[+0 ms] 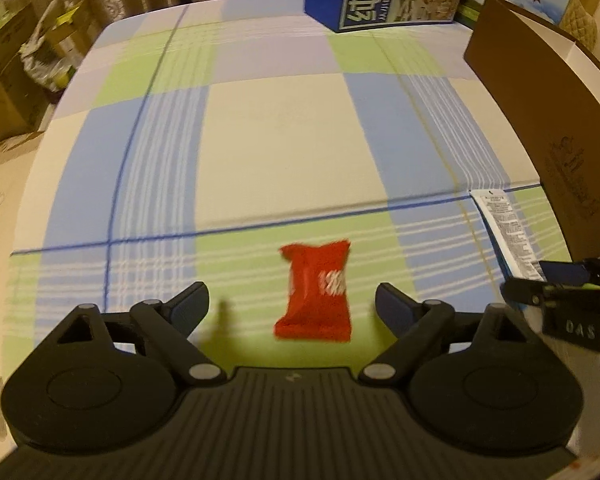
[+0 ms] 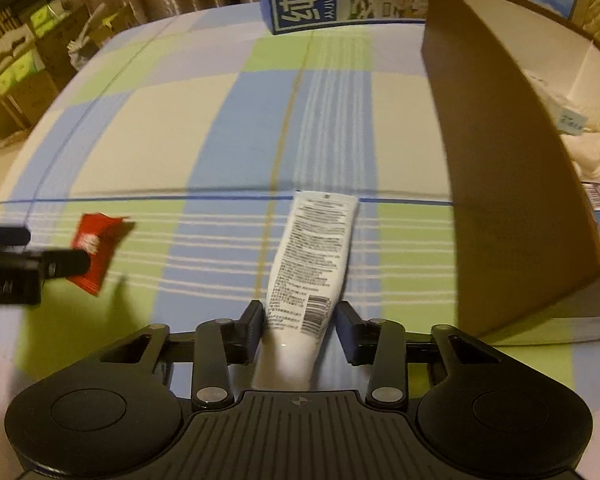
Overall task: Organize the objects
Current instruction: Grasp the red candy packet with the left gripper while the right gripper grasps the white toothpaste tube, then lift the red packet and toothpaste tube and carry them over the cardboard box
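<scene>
Straddled by the narrowly parted right gripper [image 2: 300, 322], seemingly not yet clamped, a white tube [image 2: 314, 256] is laid lengthwise along its fingers on the checked cloth [image 2: 140, 140], while a red packet [image 1: 314, 294] is framed by the wide-open, empty left gripper [image 1: 292, 304].

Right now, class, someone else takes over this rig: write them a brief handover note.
Left claw: open, astride the red packet lying on the checked cloth; nothing gripped.
Right claw: open, fingers either side of the white tube, not clamped.
Brown box stands right of the tube, with some items already inside.
Done: both claws lined up.
Left: close on each item and, likely, put both in the box.
</scene>
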A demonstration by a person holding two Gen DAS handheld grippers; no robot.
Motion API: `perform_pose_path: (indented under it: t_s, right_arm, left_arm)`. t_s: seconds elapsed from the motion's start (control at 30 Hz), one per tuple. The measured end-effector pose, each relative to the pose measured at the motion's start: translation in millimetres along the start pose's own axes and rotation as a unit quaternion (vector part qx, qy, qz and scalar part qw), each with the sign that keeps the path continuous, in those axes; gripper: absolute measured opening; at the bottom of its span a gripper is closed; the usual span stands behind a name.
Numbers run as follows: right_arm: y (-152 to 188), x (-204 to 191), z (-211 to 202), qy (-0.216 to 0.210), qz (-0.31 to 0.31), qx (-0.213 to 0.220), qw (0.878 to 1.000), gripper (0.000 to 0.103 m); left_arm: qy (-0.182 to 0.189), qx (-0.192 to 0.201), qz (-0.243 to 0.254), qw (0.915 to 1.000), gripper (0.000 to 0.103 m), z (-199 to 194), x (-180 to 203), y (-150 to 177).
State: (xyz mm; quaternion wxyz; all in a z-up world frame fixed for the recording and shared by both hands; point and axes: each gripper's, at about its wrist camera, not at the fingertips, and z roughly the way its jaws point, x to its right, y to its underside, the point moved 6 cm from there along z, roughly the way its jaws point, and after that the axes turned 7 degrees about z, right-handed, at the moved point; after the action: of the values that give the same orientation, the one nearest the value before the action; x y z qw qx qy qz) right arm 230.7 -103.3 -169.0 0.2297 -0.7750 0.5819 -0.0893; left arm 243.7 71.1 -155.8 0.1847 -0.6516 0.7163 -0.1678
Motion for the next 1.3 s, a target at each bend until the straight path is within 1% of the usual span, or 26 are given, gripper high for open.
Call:
perform_pose_path:
  t_s: [0.03, 0.1, 0.17, 0.2, 0.23, 0.3, 0.37, 0.4, 0.53, 0.6, 0.7, 0.8, 0.97, 1.13, 1.2, 1.3]
  right_arm:
    - [0, 2, 0, -0.002, 0.002, 0.001, 1.0, 0.036]
    - [-1, 3, 1, -0.002, 0.006, 0.003, 1.0, 0.036]
    - [-2, 4, 1, -0.001, 0.005, 0.004, 1.0, 0.036]
    - [-3, 4, 1, -0.001, 0.005, 0.005, 1.0, 0.036]
    - [-3, 4, 1, -0.001, 0.007, 0.006, 1.0, 0.036]
    - [-4, 6, 1, -0.002, 0.011, 0.008, 1.0, 0.036]
    - [-4, 5, 2, -0.001, 0.005, 0.01, 1.0, 0.036]
    - [-4, 5, 2, 0.0, -0.001, 0.012, 1.0, 0.036]
    - [1, 0, 2, 0.006, -0.037, 0.021, 0.999, 0.037]
    - [4, -2, 1, 0.006, -0.055, 0.018, 0.998, 0.036]
    - [12, -6, -3, -0.008, -0.067, 0.007, 0.998, 0.036]
    - [27, -8, -11, -0.021, -0.081, 0.001, 0.997, 0.036]
    - [56, -7, -29, -0.048, -0.095, -0.023, 0.994, 0.036]
    - [82, 1, -43, -0.062, -0.085, -0.047, 0.993, 0.036]
    - [89, 4, -46, -0.068, -0.082, -0.053, 0.993, 0.036]
    - [91, 9, -47, -0.068, -0.068, -0.052, 0.994, 0.036]
  left_arm:
    - [0.003, -0.003, 0.004, 1.0, 0.076, 4, 2, -1]
    - [0.006, -0.007, 0.008, 0.9999, 0.068, 11, 4, -4]
    - [0.005, -0.012, 0.011, 0.9999, 0.064, 17, 5, -5]
    - [0.006, -0.013, 0.01, 0.9999, 0.058, 19, 5, -5]
    - [0.008, -0.014, 0.01, 0.9998, 0.049, 20, 5, -5]
    - [0.012, -0.018, 0.011, 0.9997, 0.04, 22, 5, -2]
    - [0.006, -0.015, 0.019, 0.9997, 0.035, 21, 6, -1]
    - [0.007, -0.013, 0.02, 0.9997, 0.029, 20, 5, 0]
    - [0.011, -0.017, 0.014, 0.9997, 0.027, 15, 4, 7]
    - [0.011, -0.019, 0.014, 0.9997, 0.027, 11, 5, 12]
    - [0.012, -0.024, 0.017, 0.9995, 0.027, 3, 8, 22]
    - [0.015, -0.029, 0.019, 0.9993, 0.027, -5, 12, 33]
    - [0.024, -0.035, 0.028, 0.9987, 0.027, -19, 22, 54]
    - [0.039, -0.046, 0.04, 0.9974, 0.027, -31, 37, 70]
    - [0.047, -0.049, 0.045, 0.9967, 0.027, -34, 45, 74]
    - [0.049, -0.05, 0.051, 0.9962, 0.027, -37, 53, 78]
